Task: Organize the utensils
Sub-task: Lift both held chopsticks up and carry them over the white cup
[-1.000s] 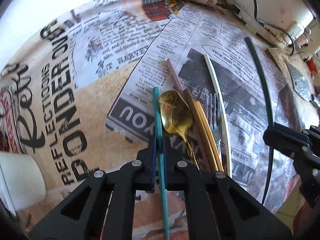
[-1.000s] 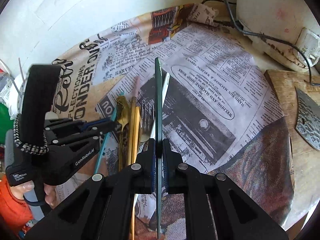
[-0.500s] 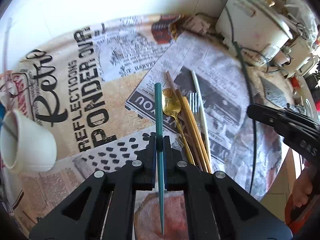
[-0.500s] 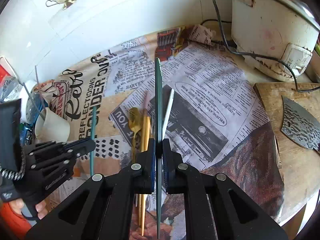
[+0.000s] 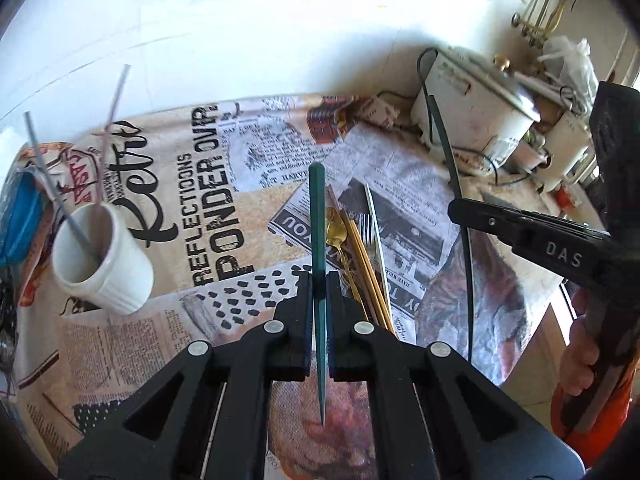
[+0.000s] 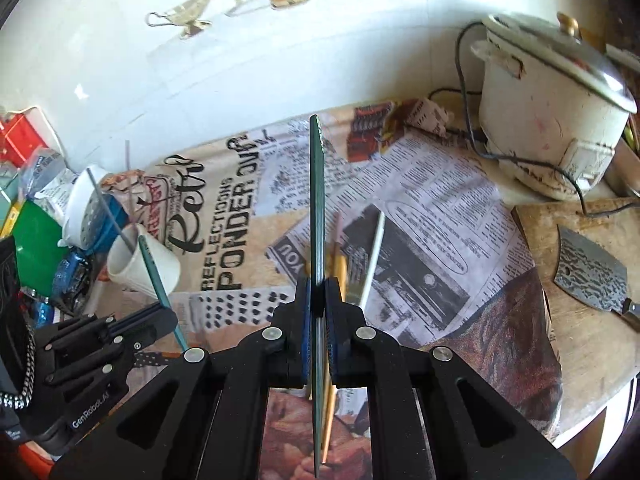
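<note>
Left gripper (image 5: 319, 280) raised above the worktop (image 6: 592, 344), jaws closed on a teal chopstick (image 5: 318, 232) that runs straight forward between them, blunt end ahead, thin tip trailing back. Right gripper (image 6: 319, 292) likewise lifted, jaws clamped on a dark green chopstick (image 6: 317, 200) seen edge-on and pointing toward the back wall.

Remaining utensils lying in a tight bundle on a newspaper sheet (image 6: 432, 216) near the middle of the worktop: gold spoon (image 5: 335, 224), gold chopsticks (image 5: 366, 256), silver fork (image 5: 366, 226), white chopstick (image 5: 376, 232), and a pinkish chopstick (image 5: 331, 196) at the bundle's left side. From the right wrist view, most of the bundle hidden behind the held stick and the jaws.

White cup (image 5: 100, 264) near the left edge, tilted, with two thin sticks (image 5: 52, 184) leaning out of it. Beyond it in the right wrist view, a green box (image 6: 34, 248), a blue packet (image 6: 108, 224) and other clutter crowding the left edge.

White rice cooker (image 6: 552, 120) with its cord (image 6: 464, 92) at the back right corner. Wooden chopping board (image 6: 592, 280) along the right edge, a patterned cleaver blade (image 6: 588, 276) resting on it.

Printed cloth (image 5: 192, 200) with large black lettering under everything, newspaper overlapping its right half.
</note>
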A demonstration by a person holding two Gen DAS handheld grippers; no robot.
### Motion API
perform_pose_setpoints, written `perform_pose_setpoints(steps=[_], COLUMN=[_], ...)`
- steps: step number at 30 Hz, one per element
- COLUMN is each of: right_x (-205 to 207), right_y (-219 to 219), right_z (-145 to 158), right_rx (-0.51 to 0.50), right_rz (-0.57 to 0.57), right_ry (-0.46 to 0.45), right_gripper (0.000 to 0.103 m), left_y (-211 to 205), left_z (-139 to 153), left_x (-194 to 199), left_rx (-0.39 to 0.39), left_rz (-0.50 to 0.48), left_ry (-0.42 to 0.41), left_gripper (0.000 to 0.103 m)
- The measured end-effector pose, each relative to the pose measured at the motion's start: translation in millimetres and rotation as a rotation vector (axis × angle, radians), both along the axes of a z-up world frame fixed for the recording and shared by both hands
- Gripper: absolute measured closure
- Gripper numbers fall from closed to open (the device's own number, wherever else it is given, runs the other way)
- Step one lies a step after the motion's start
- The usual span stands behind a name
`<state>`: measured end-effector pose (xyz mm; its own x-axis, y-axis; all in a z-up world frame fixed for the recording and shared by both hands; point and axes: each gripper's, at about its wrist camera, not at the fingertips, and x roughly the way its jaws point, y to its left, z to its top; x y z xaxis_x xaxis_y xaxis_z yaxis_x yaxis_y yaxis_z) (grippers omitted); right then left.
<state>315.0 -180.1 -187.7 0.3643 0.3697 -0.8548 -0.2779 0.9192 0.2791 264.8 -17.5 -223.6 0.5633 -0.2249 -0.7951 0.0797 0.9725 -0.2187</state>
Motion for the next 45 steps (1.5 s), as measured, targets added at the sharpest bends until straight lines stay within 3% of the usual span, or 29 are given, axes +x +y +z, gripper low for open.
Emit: perform_pose_setpoints(steps=[14,29,37,45], right_x=[-6.6,2.6,17.2,38.7], right_y=[54.9,146.3,196.1,241.6], right_z=[40.0,83.4,85.6,62.8], right_rx=[0.032,0.141,0.198,0.209], right_rz=[0.110,0.309,0.386,0.408], right_ry=[-0.116,-0.242,-0.273,-0.271], right_gripper=[0.097,0.097,0.097,0.097], left_y=[48.1,129.3,173.5,199.7], left_z=[55.6,102.6,116.7,114.9], left_x=[-49.8,-69.4,-65.0,-43.1], left_rx=[0.001,0.049,0.053,0.038], left_rz=[0.139,0.367,0.465,0.496], left_ry=[-0.190,-0.302,-0.336,-0.330], left_gripper=[0.099,0.099,0.099,0.099])
